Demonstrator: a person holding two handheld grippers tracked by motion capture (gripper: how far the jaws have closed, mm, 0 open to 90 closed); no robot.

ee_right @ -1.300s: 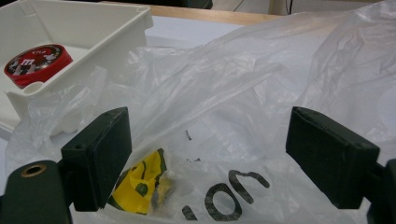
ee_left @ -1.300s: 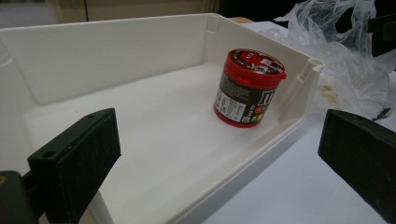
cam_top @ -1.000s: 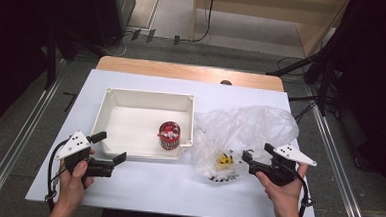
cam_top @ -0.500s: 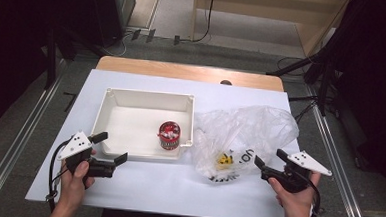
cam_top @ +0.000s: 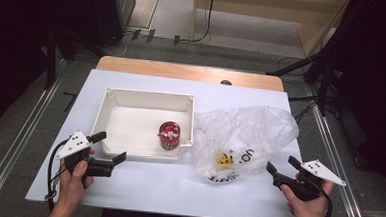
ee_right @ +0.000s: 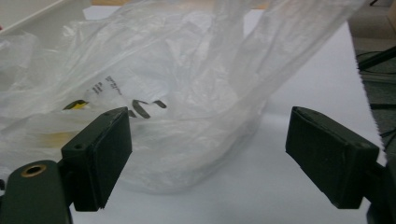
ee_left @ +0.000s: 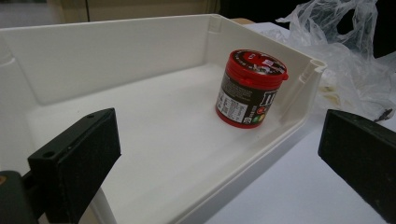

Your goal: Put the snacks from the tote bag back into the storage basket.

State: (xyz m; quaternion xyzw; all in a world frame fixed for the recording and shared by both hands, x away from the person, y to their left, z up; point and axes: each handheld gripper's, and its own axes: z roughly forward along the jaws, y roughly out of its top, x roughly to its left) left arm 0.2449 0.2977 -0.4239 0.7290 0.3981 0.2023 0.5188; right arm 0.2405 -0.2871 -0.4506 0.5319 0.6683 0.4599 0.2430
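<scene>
A red canister (cam_top: 169, 135) with a black label stands upright in the white tray (cam_top: 146, 93), near its front right corner. In the left gripper view the canister (ee_left: 250, 88) stands past my open jaws inside the tray (ee_left: 116, 56). My left gripper (cam_top: 111, 146) is open at the tray's front left corner, holding nothing. A crumpled clear plastic bag (cam_top: 250, 131) lies right of the tray with a small yellow item (cam_top: 223, 159) inside. My right gripper (cam_top: 281, 163) is open just right of the bag, apart from it. The bag (ee_right: 187, 70) lies beyond the right gripper (ee_right: 208, 126).
The white tabletop (cam_top: 177, 188) has bare room along its front edge between the two hands. A wooden strip (cam_top: 193, 71) runs along the far edge. Metal rails (cam_top: 24, 134) flank the table, and cables lie on the floor behind.
My right gripper has drawn back from the bag toward the front right. The left gripper and the canister have stayed put.
</scene>
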